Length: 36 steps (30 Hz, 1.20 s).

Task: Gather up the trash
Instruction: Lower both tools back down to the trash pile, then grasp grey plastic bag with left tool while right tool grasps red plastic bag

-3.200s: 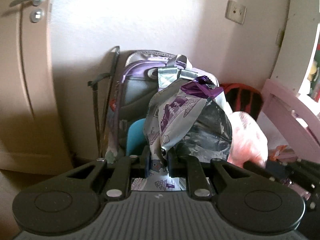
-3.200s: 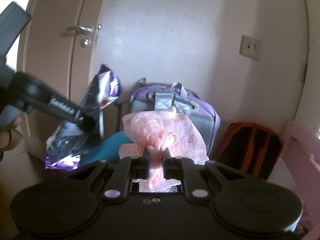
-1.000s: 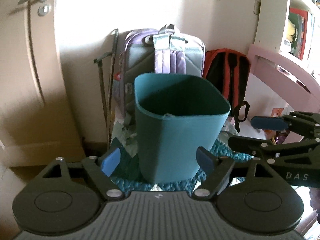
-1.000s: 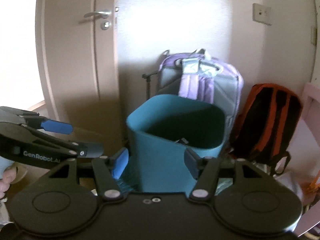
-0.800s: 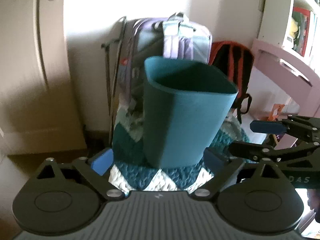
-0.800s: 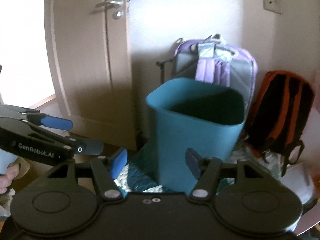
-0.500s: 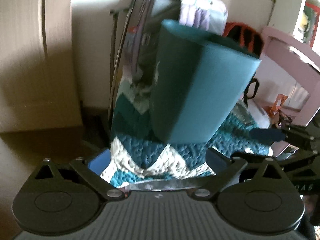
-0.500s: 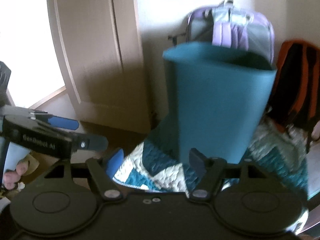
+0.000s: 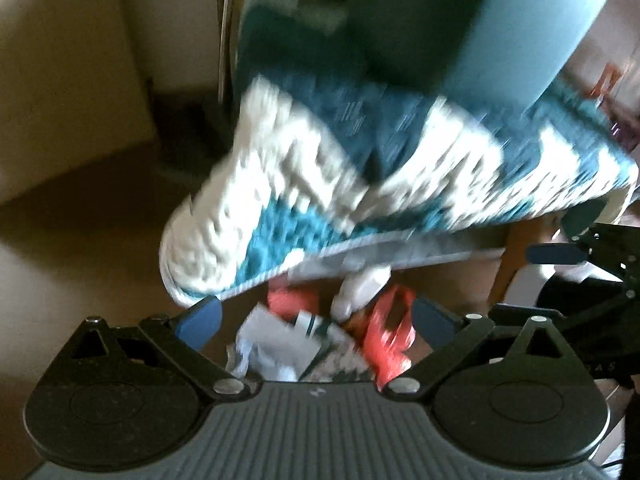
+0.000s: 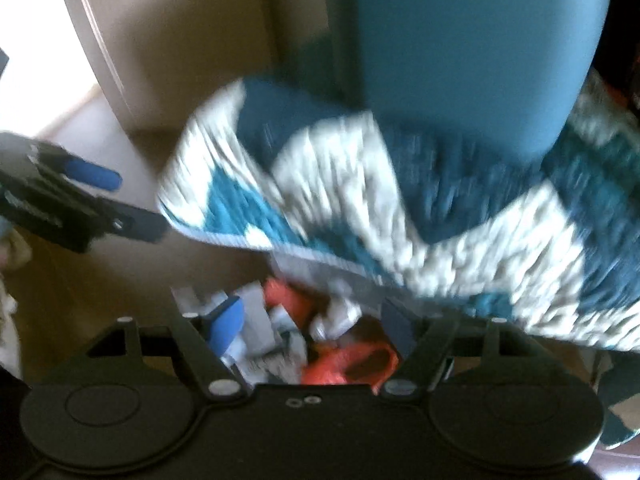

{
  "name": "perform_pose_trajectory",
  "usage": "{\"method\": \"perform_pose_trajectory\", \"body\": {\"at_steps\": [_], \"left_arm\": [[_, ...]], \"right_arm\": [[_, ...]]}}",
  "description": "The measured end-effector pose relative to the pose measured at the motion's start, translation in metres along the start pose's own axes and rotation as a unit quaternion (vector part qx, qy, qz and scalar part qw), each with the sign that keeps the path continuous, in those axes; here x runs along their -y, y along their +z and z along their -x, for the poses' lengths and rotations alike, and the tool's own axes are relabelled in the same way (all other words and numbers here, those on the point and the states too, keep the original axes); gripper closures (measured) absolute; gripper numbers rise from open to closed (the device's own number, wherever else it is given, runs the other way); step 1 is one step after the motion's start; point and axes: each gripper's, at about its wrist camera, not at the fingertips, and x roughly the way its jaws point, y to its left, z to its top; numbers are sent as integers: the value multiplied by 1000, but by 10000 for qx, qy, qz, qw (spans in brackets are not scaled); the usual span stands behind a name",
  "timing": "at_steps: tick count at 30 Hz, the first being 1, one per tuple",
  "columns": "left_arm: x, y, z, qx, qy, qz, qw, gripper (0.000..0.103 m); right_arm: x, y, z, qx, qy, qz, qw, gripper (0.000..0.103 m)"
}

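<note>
A teal bin (image 9: pixel 472 24) stands on a teal and white knitted rug (image 9: pixel 320 168); it also shows in the right wrist view (image 10: pixel 472 40) on the rug (image 10: pixel 400 184). Loose trash lies on the floor at the rug's near edge: white and grey wrappers (image 9: pixel 280 348) and red-orange net scraps (image 9: pixel 388 332), seen also as wrappers (image 10: pixel 260 320) and net (image 10: pixel 348 360). My left gripper (image 9: pixel 314 316) is open and empty just above the trash. My right gripper (image 10: pixel 312 324) is open and empty above the same pile. Both views are blurred.
A beige door and wall (image 10: pixel 168 40) rise behind the rug on the left. The brown floor (image 9: pixel 100 240) spreads to the left. The right gripper (image 9: pixel 580 256) shows at the left view's right edge, and the left gripper (image 10: pixel 72 208) at the right view's left edge.
Both grippers have tipped down and dropped from facing the bin to facing the floor. The bin has slid to the top of both views and the floor trash has come into sight.
</note>
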Motion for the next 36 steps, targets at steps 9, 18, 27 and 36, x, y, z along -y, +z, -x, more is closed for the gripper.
{"method": "perform_pose_trajectory", "body": {"at_steps": [9,18,27,36], "left_arm": [[-45,-22,-137,-1292,263,391,9905,1],[-65,-62,-237,-2136,231,1230,9689,2],[-66,-82,-292,-2581,329,1303,9567,6],[-62,-91,-308,-2629,354,1279,9557,49]], "right_arm": [[-3,-59,-129,-1692,176,373,9847,28],[-12,-105,-206,-2615,360,806,9612,28],[-7,-130,-264,-3079,273,1071,9450,28],[-16,-142,-288,-3257,358,1224,9368,31]]}}
